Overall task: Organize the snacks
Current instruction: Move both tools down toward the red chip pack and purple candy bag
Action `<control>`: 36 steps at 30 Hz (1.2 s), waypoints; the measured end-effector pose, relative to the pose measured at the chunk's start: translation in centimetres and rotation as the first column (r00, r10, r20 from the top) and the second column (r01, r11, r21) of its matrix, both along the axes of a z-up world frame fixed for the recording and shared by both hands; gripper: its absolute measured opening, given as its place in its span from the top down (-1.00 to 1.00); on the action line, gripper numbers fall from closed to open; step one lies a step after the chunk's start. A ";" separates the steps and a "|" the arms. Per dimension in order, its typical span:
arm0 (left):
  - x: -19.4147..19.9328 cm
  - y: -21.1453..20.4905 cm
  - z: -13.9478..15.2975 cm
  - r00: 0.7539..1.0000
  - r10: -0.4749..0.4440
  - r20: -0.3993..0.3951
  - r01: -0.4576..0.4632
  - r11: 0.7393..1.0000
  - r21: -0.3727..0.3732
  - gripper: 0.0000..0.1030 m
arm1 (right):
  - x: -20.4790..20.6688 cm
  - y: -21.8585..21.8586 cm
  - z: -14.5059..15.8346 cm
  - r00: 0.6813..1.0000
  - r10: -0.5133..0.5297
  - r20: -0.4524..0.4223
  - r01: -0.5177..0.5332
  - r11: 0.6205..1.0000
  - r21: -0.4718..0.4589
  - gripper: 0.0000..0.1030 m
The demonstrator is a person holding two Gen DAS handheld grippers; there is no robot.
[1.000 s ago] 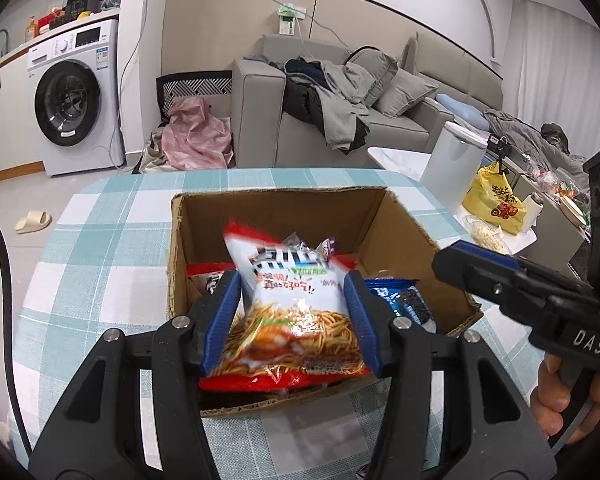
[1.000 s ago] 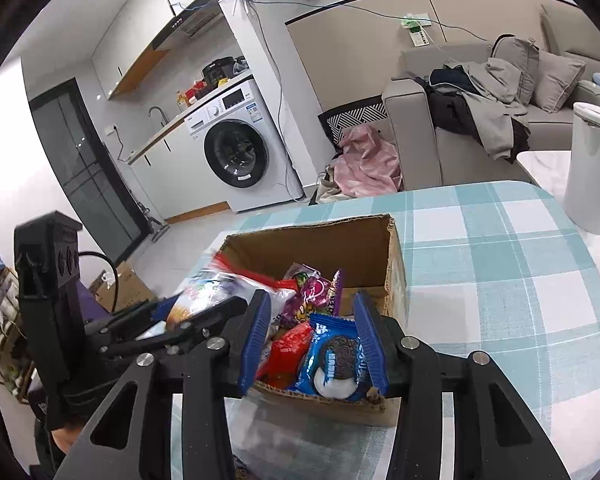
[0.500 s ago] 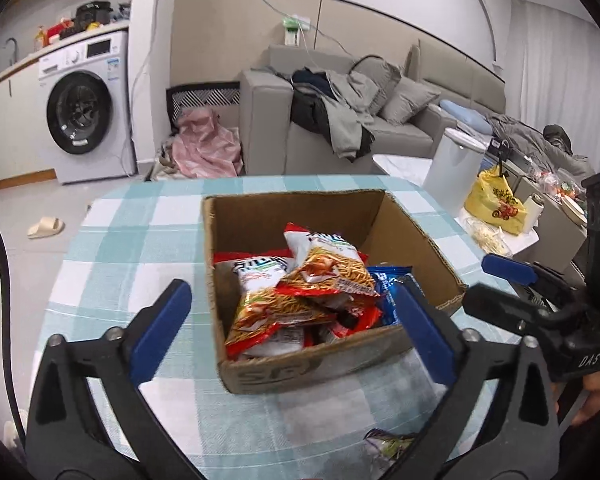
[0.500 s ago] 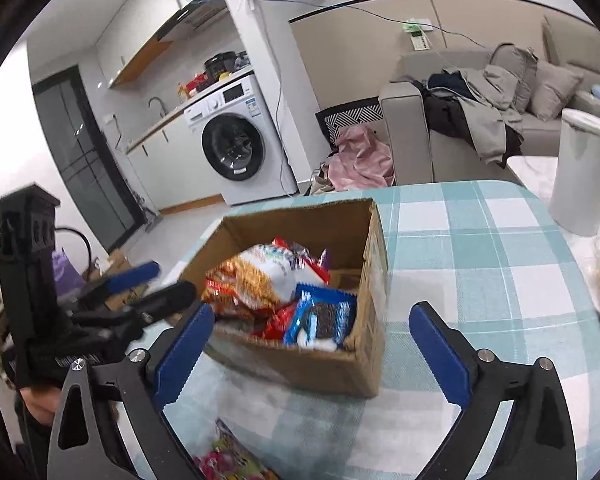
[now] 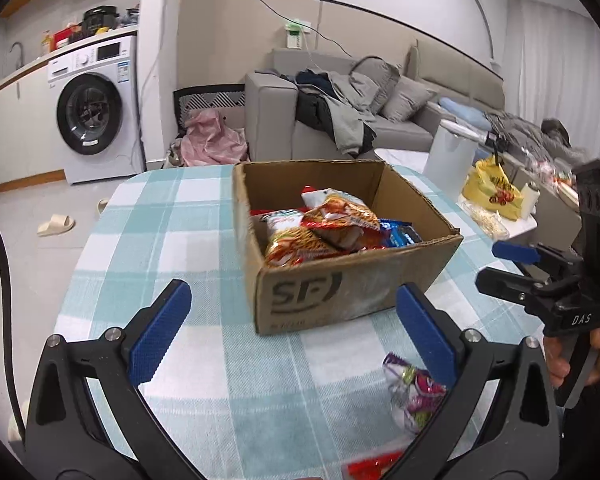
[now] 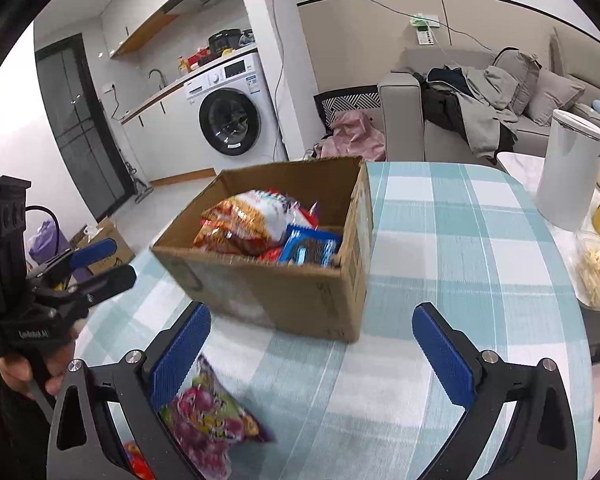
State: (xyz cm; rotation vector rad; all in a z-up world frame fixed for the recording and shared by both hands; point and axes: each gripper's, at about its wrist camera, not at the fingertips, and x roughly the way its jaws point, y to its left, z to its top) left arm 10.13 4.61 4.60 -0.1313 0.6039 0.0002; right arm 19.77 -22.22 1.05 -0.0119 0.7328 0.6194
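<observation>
Both the left gripper [image 5: 296,334] and right gripper [image 6: 312,346] hang released over the table [image 5: 172,240]; a purple candy bag [image 6: 210,424] lies before the "SF" box [image 5: 340,292].

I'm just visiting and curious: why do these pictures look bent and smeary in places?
Both views are fisheye, so walls curve and corners go black. Left wrist view: the purple candy bag is motion-blurred, the cardboard box fairly sharp. Right wrist view: the snack packets inside the box smear.
</observation>
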 end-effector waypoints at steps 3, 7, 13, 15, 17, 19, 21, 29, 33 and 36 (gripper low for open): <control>-1.7 0.8 -0.3 1.000 0.016 0.004 -0.016 1.000 -0.026 -0.97 | -1.0 -0.3 0.2 1.000 0.002 0.014 -0.002 1.000 0.008 -0.99; -3.9 1.3 -0.6 1.000 0.030 -0.004 -0.030 0.999 -0.043 -0.97 | -2.4 -0.6 0.4 0.999 0.019 0.028 -0.019 1.000 0.006 -0.99; -6.7 0.3 -1.2 1.000 0.007 0.001 -0.007 1.000 -0.021 -0.97 | -4.7 -0.5 -0.1 0.998 0.048 0.034 -0.047 0.999 -0.008 -0.99; -7.4 -0.3 -1.5 1.000 -0.019 -0.010 0.019 1.000 -0.003 -0.97 | -5.5 -0.3 -0.4 0.998 0.063 0.028 -0.063 0.998 -0.011 -0.99; -8.0 -0.8 -1.5 1.000 -0.018 -0.006 0.018 1.000 0.006 -0.97 | -6.2 -0.1 -0.6 0.997 0.077 0.027 -0.077 0.997 -0.014 -0.99; -8.7 -1.0 -1.8 1.000 -0.021 -0.009 0.021 1.000 0.002 -0.97 | -6.8 -0.1 -0.8 0.996 0.081 0.028 -0.081 0.997 -0.017 -0.99; -9.3 -1.2 -1.9 1.000 -0.020 -0.009 0.020 1.000 -0.003 -0.97 | -7.2 -0.1 -0.9 0.996 0.084 0.027 -0.083 0.996 -0.021 -0.99; -11.4 -2.6 -2.6 0.999 -0.048 -0.020 0.049 0.998 0.040 -0.97 | -8.6 -0.2 -2.7 0.996 0.085 0.032 -0.083 0.994 -0.071 -0.99; -12.1 -3.3 -3.2 0.996 -0.085 -0.032 0.087 0.995 0.044 -0.97 | -8.6 -0.5 -3.7 0.996 0.086 -0.001 -0.086 0.994 -0.072 -0.99; -12.7 -3.9 -3.5 0.992 -0.121 -0.034 0.122 0.992 0.037 -0.97 | -8.8 -0.5 -4.3 0.996 0.094 -0.013 -0.094 0.992 -0.079 -0.99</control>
